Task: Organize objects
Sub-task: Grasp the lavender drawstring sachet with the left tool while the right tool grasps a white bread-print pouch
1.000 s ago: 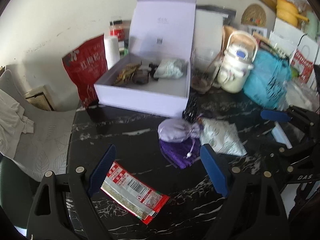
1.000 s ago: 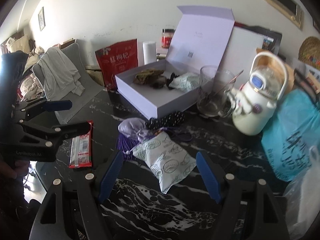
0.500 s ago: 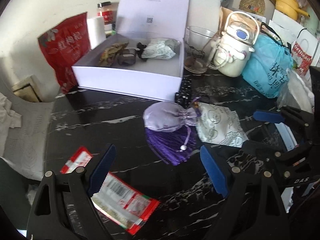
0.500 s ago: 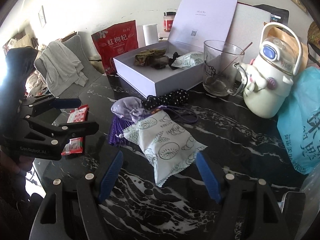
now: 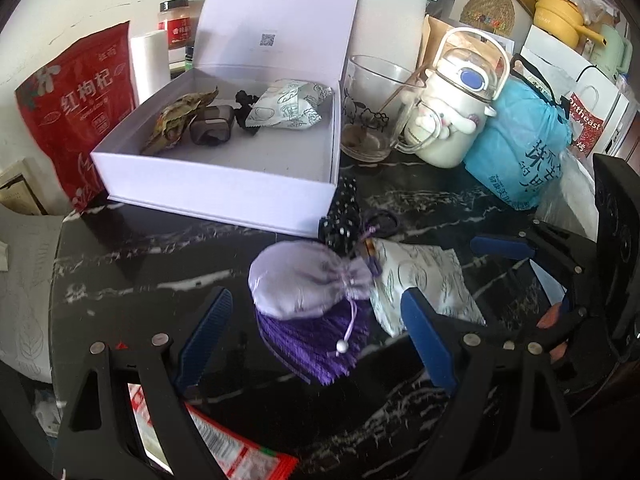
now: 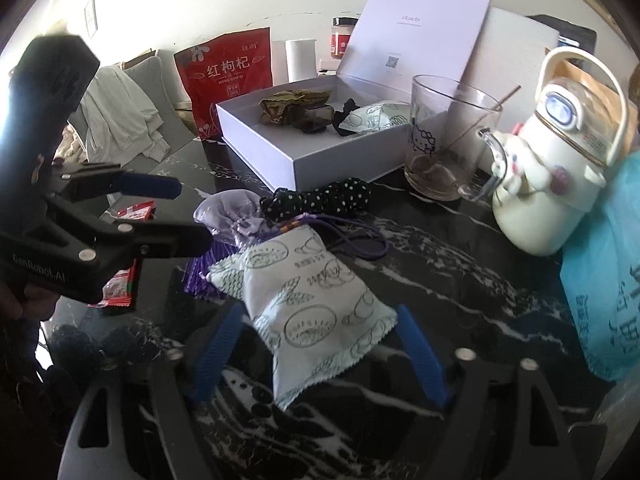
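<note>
Four items already lie in the box (image 5: pixel 224 176); pouch (image 5: pixel 308 280), sachet (image 6: pixel 312 304), scrunchie (image 6: pixel 328 200) and wrapper (image 6: pixel 124 248) remain on the worktop (image 6: pixel 460 280). Both claws, left (image 5: pixel 316 340) and right (image 6: pixel 316 352), gape empty.

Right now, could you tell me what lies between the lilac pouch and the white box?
In the left wrist view, bare black marble table separates the pouch from the box. Only the polka-dot cloth bridges the gap at its right end.

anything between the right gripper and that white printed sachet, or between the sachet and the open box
Nothing blocks the right gripper: its open fingers already flank the white printed sachet. Toward the open box, the black polka-dot cloth and purple cord lie low on the table; lifting the sachet should clear them.
</note>
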Action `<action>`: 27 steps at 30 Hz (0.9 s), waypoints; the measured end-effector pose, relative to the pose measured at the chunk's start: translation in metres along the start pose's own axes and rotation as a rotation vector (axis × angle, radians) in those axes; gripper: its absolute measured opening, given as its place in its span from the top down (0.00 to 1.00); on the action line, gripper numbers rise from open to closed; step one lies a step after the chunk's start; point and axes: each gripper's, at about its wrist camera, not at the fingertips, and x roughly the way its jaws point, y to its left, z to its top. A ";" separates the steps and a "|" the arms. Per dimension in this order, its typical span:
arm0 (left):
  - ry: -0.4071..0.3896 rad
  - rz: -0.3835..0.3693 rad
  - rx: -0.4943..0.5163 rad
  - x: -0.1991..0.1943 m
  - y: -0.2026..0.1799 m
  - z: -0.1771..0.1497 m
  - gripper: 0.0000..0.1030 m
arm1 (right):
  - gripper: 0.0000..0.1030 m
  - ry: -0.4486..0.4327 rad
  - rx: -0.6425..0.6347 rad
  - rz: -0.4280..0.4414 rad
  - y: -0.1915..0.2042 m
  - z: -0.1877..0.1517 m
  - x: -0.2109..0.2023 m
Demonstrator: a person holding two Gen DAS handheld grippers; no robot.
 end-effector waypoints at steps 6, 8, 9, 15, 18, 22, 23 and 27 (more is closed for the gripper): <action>0.034 -0.012 0.009 0.024 0.003 0.011 0.17 | 0.16 0.026 -0.053 -0.007 0.004 0.005 0.018; 0.047 -0.010 0.006 0.034 0.006 0.012 0.17 | 0.16 0.030 -0.055 0.007 0.004 0.007 0.022; 0.046 -0.014 -0.002 0.036 0.008 0.012 0.17 | 0.16 0.031 -0.058 0.011 0.004 0.008 0.024; 0.079 -0.041 -0.054 0.051 0.020 0.014 0.17 | 0.16 0.048 -0.078 0.026 0.004 0.010 0.032; 0.086 -0.068 -0.067 0.054 0.022 0.012 0.19 | 0.16 0.075 -0.073 0.036 0.004 0.007 0.036; 0.053 -0.087 -0.047 0.048 0.017 0.011 0.31 | 0.26 0.082 -0.071 0.015 0.005 0.002 0.032; 0.049 -0.084 -0.021 0.046 0.012 0.010 0.31 | 0.29 0.075 -0.077 0.010 0.006 0.001 0.028; 0.055 -0.072 0.019 0.042 0.000 0.006 0.32 | 0.35 0.070 -0.107 -0.015 0.015 -0.007 0.016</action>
